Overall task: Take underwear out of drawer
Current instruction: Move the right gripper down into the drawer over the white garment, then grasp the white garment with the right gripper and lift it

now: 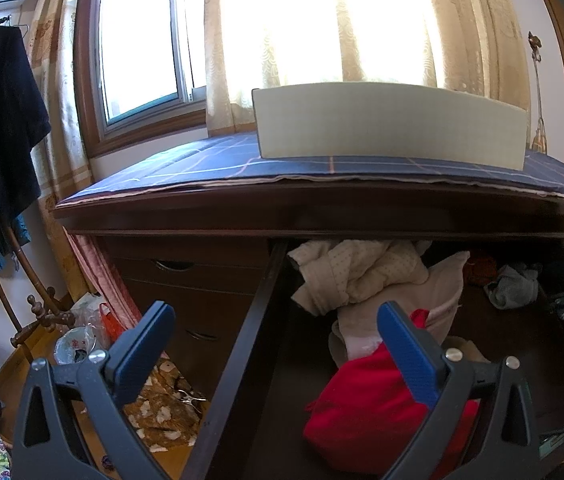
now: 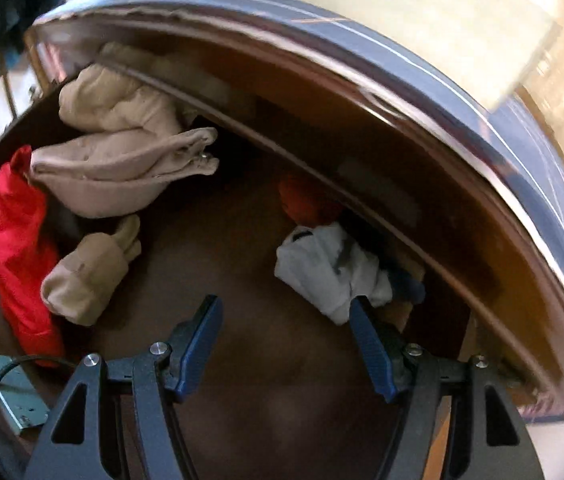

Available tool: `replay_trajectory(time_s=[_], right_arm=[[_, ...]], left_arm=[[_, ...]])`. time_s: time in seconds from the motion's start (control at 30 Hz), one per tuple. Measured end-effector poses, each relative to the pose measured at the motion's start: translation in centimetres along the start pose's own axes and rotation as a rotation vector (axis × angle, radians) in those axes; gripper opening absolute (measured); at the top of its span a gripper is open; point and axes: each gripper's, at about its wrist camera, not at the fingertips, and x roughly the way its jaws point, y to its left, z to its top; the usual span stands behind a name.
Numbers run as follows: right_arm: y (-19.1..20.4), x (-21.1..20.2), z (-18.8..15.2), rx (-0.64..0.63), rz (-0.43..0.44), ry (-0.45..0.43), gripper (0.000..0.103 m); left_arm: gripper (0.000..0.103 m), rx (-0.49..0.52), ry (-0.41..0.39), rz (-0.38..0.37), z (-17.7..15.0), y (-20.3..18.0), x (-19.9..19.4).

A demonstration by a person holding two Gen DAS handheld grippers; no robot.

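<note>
The drawer [image 1: 249, 360] stands pulled out under the dark wooden tabletop [image 1: 322, 208], which carries a blue checked cloth [image 1: 209, 160] and a pale cardboard box [image 1: 390, 124] before the curtained window [image 1: 141, 52]. The left tool [image 1: 275, 344] hangs over the drawer's left side wall with its blue-padded jaws spread wide and nothing between them; one pad sits outside the drawer, the other above a red garment [image 1: 366, 412] that lies at the drawer's near left. Behind the red garment is a heap of cream and beige clothing [image 1: 358, 272]. The right tool [image 2: 284, 344] is inside the drawer, jaws also apart and empty, over the bare dark drawer floor [image 2: 221, 264]. Its right pad sits just beside, perhaps touching, a crumpled white piece of underwear [image 2: 322, 268] at the back right of the drawer, with something orange [image 2: 302, 200] just behind it. The right view is blurred, so contact cannot be judged
</note>
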Motion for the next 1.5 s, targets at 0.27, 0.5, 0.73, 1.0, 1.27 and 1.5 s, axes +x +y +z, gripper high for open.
replay_trajectory(time_s=[0.27,0.5,0.73,1.0,1.27,1.5], right_arm=[[0.4,1.8,0.6,-0.066,-0.044,0.024,0.068],[0.2,3.9,1.1,-0.101,-0.124,0.048,0.068],[0.5,4.7,0.0,-0.188,-0.244,0.06,0.041],[-0.5,4.9,-0.5,-0.135,-0.143,0.103,0.019],[-1.8,1.9,-1.9,-0.011,0.046,0.065,0.011],[-3.5,-1.2,-1.8,0.074,0.11,0.0,0.01]], left_arm=[[0.103,-0.001,0.001,-0.001,0.0,0.0,0.0],[0.103,-0.001,-0.001,-0.001,0.0,-0.1,0.0],[0.103,0.0,-0.002,0.0,-0.1,-0.1,-0.1],[0.103,0.001,0.008,0.0,-0.1,0.0,0.0],[0.103,-0.002,0.001,-0.003,-0.3,0.1,0.0],[0.103,0.005,-0.012,0.005,-0.5,-0.1,-0.2]])
